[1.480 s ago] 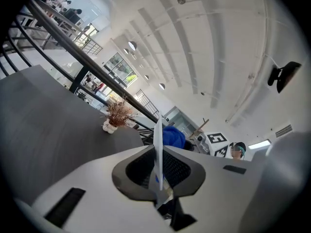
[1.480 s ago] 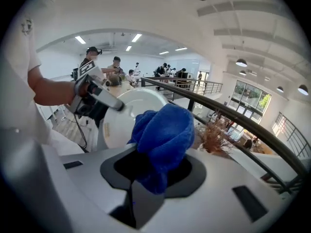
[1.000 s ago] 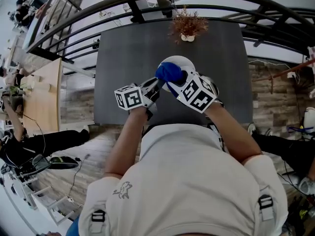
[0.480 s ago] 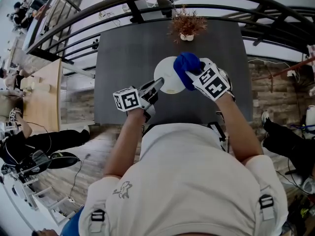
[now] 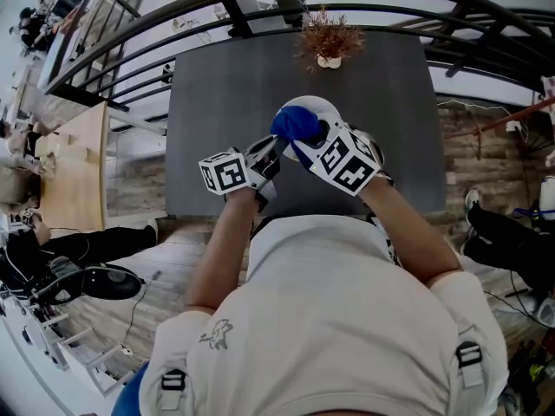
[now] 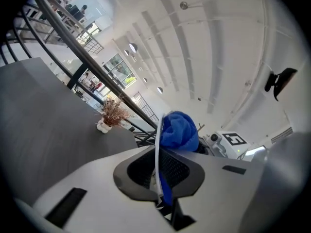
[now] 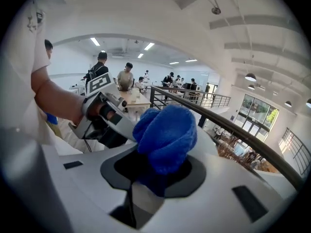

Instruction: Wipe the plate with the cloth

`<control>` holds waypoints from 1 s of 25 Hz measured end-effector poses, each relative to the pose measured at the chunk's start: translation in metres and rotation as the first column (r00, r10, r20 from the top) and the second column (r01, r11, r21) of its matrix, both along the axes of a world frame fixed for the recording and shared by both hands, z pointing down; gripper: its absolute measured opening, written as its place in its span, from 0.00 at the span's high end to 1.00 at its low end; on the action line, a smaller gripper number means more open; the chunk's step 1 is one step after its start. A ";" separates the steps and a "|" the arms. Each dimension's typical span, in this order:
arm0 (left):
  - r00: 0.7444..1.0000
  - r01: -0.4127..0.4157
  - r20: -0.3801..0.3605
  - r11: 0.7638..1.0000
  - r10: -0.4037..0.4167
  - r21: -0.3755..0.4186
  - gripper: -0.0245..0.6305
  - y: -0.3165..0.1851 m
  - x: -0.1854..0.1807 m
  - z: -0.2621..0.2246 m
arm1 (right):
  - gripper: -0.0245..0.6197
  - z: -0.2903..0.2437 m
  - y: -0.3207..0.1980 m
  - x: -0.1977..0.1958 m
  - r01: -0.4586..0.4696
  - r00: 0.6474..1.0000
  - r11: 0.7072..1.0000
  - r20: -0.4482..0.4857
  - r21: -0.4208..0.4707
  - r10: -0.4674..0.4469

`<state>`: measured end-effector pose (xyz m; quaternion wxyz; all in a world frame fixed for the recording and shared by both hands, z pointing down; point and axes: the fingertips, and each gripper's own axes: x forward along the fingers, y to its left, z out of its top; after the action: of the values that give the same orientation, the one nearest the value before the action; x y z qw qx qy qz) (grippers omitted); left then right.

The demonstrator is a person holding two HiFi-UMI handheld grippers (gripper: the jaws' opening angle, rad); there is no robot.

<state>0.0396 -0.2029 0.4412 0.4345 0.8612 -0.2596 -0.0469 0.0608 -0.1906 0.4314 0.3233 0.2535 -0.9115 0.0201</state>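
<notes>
The table (image 5: 217, 128) is lying under both your grippers. You are pinching the plate (image 5: 326, 109) by its near rim in your left gripper (image 5: 276, 148), the jaws almost together on the thin edge, and the plate is reaching out ahead of them. Your right gripper (image 5: 317, 137) is clamping the cloth (image 5: 297, 124), which is bunching ahead of its jaws and pressing against the plate's face. A plant (image 5: 329, 43) is sitting well beyond both tools.

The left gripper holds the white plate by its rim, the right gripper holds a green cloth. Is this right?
Only the colour is wrong: the right gripper holds a blue cloth, as the right gripper view shows. The rest stands.
</notes>
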 end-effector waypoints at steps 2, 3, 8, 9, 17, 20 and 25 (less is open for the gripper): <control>0.999 0.050 -0.018 0.998 -0.051 -0.043 0.93 -0.004 -0.015 0.004 | 0.77 0.010 0.010 -0.002 0.020 1.000 0.999 -0.003 -0.049 -0.020; 0.997 0.069 -0.023 0.996 -0.070 -0.058 0.93 -0.005 -0.022 0.006 | 0.77 0.019 0.015 -0.002 0.028 1.000 0.997 -0.009 -0.078 -0.029; 0.997 0.080 0.005 0.995 -0.080 -0.063 0.92 -0.006 -0.037 0.021 | 0.77 0.061 0.022 0.016 -0.019 0.999 0.986 -0.044 -0.165 0.012; 0.996 0.090 0.018 0.993 -0.089 -0.078 0.92 -0.006 -0.042 0.027 | 0.77 0.067 0.019 0.022 -0.039 0.998 0.984 -0.047 -0.175 0.032; 0.988 0.126 -0.061 0.973 -0.140 -0.193 0.93 0.000 -0.060 0.062 | 0.77 0.086 -0.015 0.073 -0.201 0.979 0.956 -0.021 -0.213 0.201; 0.987 0.135 -0.056 0.966 -0.151 -0.219 0.93 0.003 -0.064 0.074 | 0.77 0.086 -0.022 0.078 -0.234 0.971 0.948 0.006 -0.218 0.241; 0.991 0.135 0.021 0.977 -0.133 -0.166 0.93 0.001 -0.073 0.080 | 0.77 0.087 -0.031 0.073 -0.250 0.964 0.941 0.029 -0.228 0.263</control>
<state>-0.0335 -0.2019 0.5213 0.4999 0.8024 -0.3223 -0.0499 0.1340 -0.2218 0.5188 0.3173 0.3315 -0.8718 0.1712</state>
